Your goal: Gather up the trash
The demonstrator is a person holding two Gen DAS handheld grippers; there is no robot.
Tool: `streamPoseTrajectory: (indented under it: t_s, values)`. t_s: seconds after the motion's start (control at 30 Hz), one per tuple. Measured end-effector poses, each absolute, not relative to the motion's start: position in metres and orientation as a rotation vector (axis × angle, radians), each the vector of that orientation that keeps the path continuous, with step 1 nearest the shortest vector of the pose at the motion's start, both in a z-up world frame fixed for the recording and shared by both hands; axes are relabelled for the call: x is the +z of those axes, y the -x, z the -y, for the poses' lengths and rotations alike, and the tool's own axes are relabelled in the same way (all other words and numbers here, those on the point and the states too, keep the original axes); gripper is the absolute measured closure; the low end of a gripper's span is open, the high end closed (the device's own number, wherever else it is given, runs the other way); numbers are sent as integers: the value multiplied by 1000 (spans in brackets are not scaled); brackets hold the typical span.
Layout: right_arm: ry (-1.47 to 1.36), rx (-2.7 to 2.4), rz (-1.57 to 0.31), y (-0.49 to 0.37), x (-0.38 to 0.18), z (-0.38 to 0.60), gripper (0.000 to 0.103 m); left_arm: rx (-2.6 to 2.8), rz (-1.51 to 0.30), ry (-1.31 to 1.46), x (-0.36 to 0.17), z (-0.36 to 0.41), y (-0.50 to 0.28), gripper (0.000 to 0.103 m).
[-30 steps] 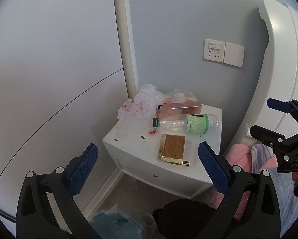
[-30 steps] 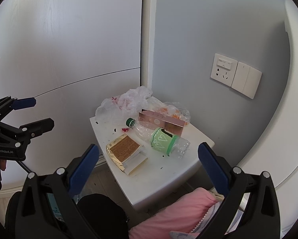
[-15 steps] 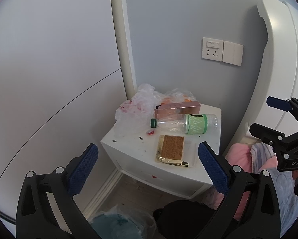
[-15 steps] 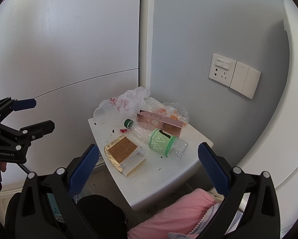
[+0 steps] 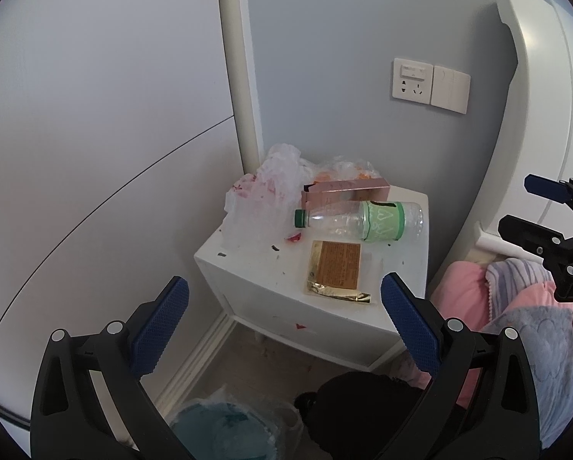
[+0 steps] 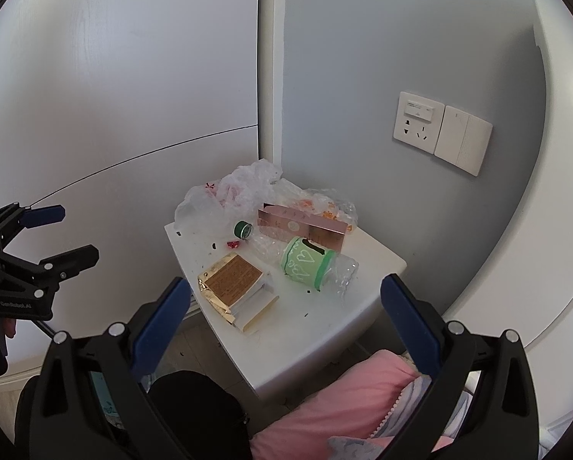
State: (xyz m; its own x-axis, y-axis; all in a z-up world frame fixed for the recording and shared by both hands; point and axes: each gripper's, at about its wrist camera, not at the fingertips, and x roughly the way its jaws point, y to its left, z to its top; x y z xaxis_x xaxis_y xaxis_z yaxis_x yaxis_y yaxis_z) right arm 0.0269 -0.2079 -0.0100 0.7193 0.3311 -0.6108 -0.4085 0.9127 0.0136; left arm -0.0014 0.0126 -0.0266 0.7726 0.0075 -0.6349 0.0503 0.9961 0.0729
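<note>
A white bedside table point(image 5: 271, 280) point(image 6: 324, 326) holds trash: a clear plastic bottle with a green label point(image 5: 363, 220) point(image 6: 305, 260) lying on its side, a gold and brown packet point(image 5: 338, 270) point(image 6: 232, 281), a pink box point(image 5: 347, 191) point(image 6: 301, 228) and crumpled plastic bags point(image 5: 267, 191) point(image 6: 232, 195). My left gripper point(image 5: 284, 314) is open and empty, in front of the table. My right gripper point(image 6: 286, 310) is open and empty, also short of the table. Each gripper shows in the other's view, the right one point(image 5: 547, 214) and the left one point(image 6: 52, 234).
A bin with a blue liner point(image 5: 225, 429) stands on the floor below the table. A pink and grey blanket point(image 5: 516, 306) point(image 6: 343, 414) lies to the right. A wall socket and switch point(image 5: 430, 84) point(image 6: 439, 130) sit above the table. A white headboard point(image 5: 535, 115) curves at right.
Both grippers have drifted slightly; the table and trash sit a little further left in the views. Both stay open and empty.
</note>
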Motion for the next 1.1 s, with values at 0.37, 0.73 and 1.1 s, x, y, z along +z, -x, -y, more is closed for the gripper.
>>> streamPoseTrajectory:
  t_s: [0.37,0.73,1.1]
  values:
    - [105,453,-664,-28,-16,207,6,-46,-696,-102,-31,-10,2,6]
    - [53,501,-700,-36,-32,207,6,-58,-703,-120,-40,-7,-7,6]
    - [-133,692,-823,-68,-73,187,6,-186,-674,-135,-70,-14,-31,6]
